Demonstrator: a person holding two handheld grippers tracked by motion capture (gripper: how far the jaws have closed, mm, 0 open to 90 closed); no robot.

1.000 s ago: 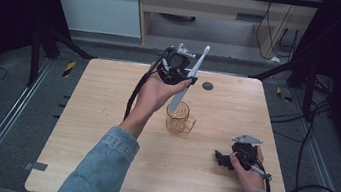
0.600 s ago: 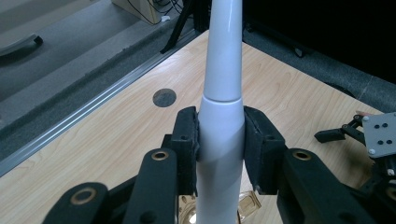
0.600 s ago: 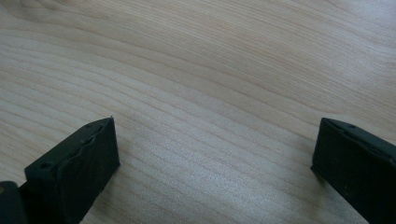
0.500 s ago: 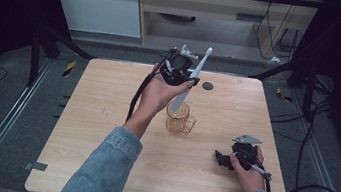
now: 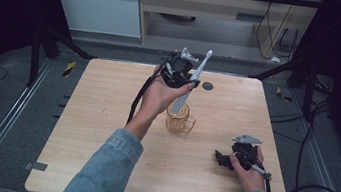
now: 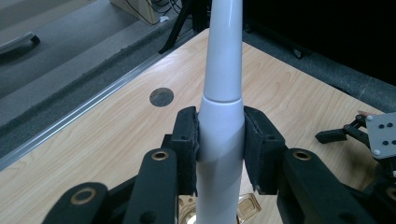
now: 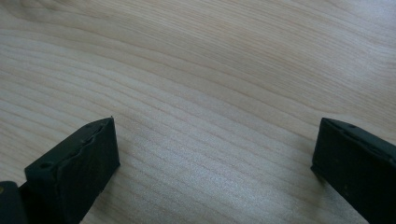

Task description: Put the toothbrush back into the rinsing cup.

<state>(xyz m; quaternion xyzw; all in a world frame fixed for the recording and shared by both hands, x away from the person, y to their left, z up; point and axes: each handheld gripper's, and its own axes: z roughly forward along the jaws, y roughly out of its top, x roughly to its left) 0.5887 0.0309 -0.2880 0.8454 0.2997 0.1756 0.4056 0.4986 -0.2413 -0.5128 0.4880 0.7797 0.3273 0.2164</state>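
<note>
From the high view, the left gripper (image 5: 180, 72) is raised near the desk's (image 5: 93, 130) far edge, clenched on a white toothbrush (image 5: 191, 81) whose long axis slants, head up toward the far edge and handle end down in the amber glass mug (image 5: 178, 118) near the middle, while the right gripper (image 5: 225, 160) rests by the near right corner. In the left gripper view, the jaws press both sides of the toothbrush (image 6: 220, 116), which runs straight up the frame. In the right gripper view, its jaws stand released, wide apart over the bare desk (image 7: 210, 93).
</note>
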